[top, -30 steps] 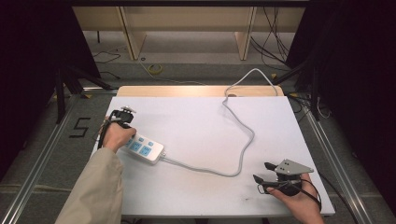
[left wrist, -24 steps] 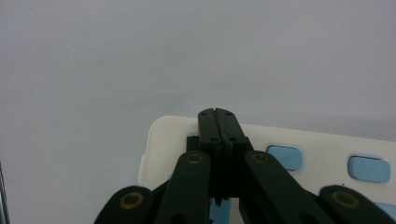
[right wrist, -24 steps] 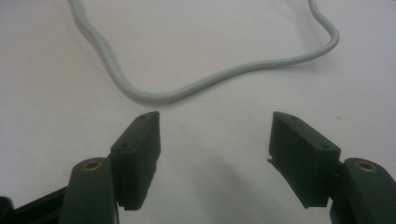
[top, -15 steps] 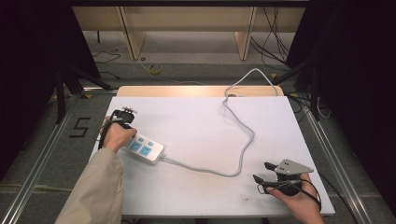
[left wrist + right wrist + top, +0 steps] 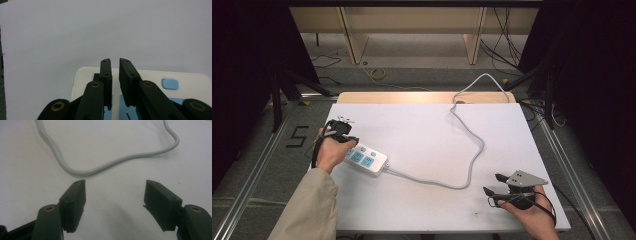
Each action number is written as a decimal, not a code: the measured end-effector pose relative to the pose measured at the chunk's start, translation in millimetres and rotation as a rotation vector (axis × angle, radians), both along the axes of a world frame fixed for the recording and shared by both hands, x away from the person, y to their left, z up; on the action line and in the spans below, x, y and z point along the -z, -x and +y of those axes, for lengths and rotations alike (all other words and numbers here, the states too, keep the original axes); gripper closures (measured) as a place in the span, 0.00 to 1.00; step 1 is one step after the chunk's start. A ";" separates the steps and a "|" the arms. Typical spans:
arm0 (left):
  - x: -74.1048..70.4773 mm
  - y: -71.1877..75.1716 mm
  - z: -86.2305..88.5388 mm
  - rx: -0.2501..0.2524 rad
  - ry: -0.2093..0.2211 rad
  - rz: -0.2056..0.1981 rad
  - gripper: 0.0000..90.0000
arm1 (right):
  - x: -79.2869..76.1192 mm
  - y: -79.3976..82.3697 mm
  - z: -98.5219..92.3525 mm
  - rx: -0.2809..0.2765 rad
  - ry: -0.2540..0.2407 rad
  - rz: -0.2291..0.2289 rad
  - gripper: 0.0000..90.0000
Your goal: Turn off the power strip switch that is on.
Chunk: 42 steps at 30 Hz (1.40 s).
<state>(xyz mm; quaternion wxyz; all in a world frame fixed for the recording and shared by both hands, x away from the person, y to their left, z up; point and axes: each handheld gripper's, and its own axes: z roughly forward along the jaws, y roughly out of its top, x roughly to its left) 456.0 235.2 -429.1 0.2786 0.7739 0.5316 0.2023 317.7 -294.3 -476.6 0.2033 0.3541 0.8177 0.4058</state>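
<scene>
White tabletop (image 5: 422, 135), bare across the middle. Grey cable (image 5: 472, 150) snakes from the far edge toward the near-left, ending at a white power strip (image 5: 366, 159) with blue sockets near the left edge. Left gripper (image 5: 115, 65) directly over the strip's end, jaws narrowed to a slim gap, nothing between them. Right gripper (image 5: 115, 195) near the near-right corner, jaws spread wide, empty, cable just beyond.

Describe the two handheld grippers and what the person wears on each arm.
Both the left gripper and right gripper have two flat black jaws with small screw holes, hinged on black links with brass-coloured pivots. The right carries a grey three-cornered plate and a black cable. A beige long sleeve covers the left arm.
</scene>
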 end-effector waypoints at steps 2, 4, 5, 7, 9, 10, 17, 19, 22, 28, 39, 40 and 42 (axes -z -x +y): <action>-3.3 7.7 -0.4 0.010 0.019 -0.028 0.83 | -0.1 0.1 0.4 -0.002 0.002 -0.002 0.39; -5.2 12.4 -1.2 0.018 0.030 -0.044 0.77 | -0.1 0.4 0.8 -0.003 0.002 -0.002 0.39; -7.1 18.6 -2.5 0.028 0.049 -0.078 0.74 | -0.1 0.4 0.8 -0.003 0.002 -0.002 0.39; -7.7 25.5 -4.7 0.042 0.058 -0.134 0.65 | 0.1 0.2 0.8 -0.002 0.002 -0.002 0.39; -6.9 32.0 -7.4 0.058 0.063 -0.169 0.59 | 0.1 0.1 0.7 -0.002 0.004 -0.001 0.39; -6.0 34.9 -8.8 0.067 0.070 -0.185 0.56 | 0.2 0.0 0.7 -0.003 0.005 0.000 0.39; 4.2 50.9 -14.9 0.122 0.100 -0.208 0.43 | 0.3 0.3 0.8 -0.003 0.004 0.000 0.39; 5.9 55.7 -16.5 0.137 0.106 -0.218 0.39 | 0.2 0.3 0.7 -0.003 0.004 -0.001 0.38; 7.8 64.2 -18.7 0.168 0.113 -0.234 0.35 | 0.4 0.3 0.7 -0.006 0.003 0.001 0.38; 15.1 86.8 -25.9 0.231 0.126 -0.251 0.32 | 0.9 0.3 1.6 -0.015 0.003 0.002 0.38; 38.6 124.5 -37.9 0.322 0.093 -0.241 0.28 | 0.9 0.6 2.2 -0.017 0.004 0.003 0.38; 41.9 127.1 -38.0 0.323 0.090 -0.233 0.28 | 0.9 0.5 2.1 -0.017 0.005 0.003 0.38; 43.1 127.9 -38.1 0.325 0.085 -0.230 0.28 | 0.9 0.4 2.2 -0.017 0.004 0.003 0.38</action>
